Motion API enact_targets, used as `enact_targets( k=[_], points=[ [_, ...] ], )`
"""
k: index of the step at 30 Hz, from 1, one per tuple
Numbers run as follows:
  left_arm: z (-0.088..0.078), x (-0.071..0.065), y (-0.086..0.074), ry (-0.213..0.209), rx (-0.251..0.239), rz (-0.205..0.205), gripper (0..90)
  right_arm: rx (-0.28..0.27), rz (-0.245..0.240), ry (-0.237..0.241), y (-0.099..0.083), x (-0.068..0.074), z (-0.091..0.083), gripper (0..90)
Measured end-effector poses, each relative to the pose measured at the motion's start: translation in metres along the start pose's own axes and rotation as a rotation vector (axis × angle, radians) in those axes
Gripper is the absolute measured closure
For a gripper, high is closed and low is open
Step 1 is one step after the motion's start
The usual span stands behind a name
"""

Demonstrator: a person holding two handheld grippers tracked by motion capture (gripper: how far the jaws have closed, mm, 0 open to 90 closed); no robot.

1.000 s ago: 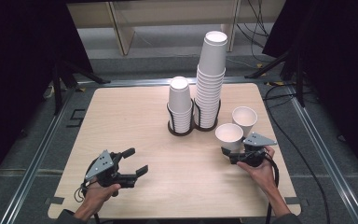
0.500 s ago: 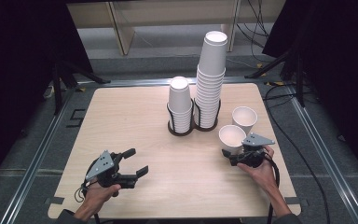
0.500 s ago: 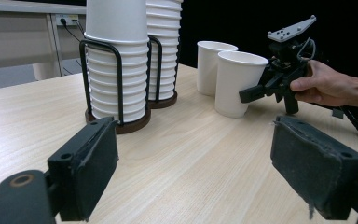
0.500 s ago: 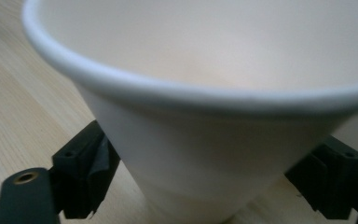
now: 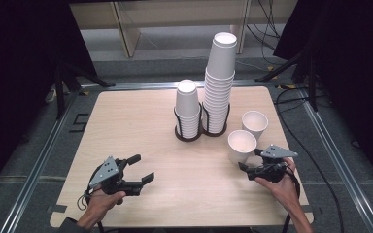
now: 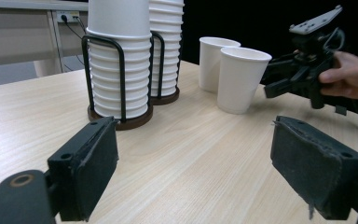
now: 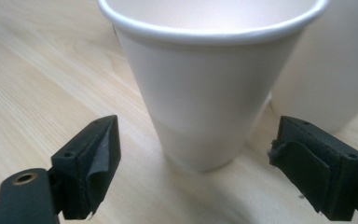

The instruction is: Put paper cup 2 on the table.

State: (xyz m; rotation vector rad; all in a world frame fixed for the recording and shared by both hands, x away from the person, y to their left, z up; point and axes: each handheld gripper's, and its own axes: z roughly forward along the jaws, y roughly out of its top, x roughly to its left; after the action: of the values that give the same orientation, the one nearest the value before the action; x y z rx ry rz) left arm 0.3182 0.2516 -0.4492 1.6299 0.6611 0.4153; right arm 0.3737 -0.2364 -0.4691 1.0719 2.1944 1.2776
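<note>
Pale wooden table (image 5: 126,126), dark surroundings

A light wooden table (image 5: 126,126) is topped by two black-wire cup holders (image 5: 188,134) stuffed with white cup stacks, plus two loose paper cups (image 5: 242,144) parked just beside them.

Jaws wide apart over bare table (image 6: 191,154). Ahead left, two racked cup stacks (image 6: 121,70). Ahead right, two loose cups (image 6: 240,79), with right gripper (image 6: 272,77) beside nearer one.
</note>
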Motion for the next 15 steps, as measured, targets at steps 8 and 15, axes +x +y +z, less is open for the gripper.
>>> enact_targets(
  k=[8,15],
  points=[
    [0.0,0.001,-0.001,0.003,0.011,0.002,14.5,-0.069,0.094,-0.026,-0.005,0.01,-0.03,15.5],
    [0.003,-0.001,-0.004,-0.021,-0.007,0.013,14.5,-0.114,0.09,-0.021,-0.002,0.024,-0.043,15.8]
  ],
)
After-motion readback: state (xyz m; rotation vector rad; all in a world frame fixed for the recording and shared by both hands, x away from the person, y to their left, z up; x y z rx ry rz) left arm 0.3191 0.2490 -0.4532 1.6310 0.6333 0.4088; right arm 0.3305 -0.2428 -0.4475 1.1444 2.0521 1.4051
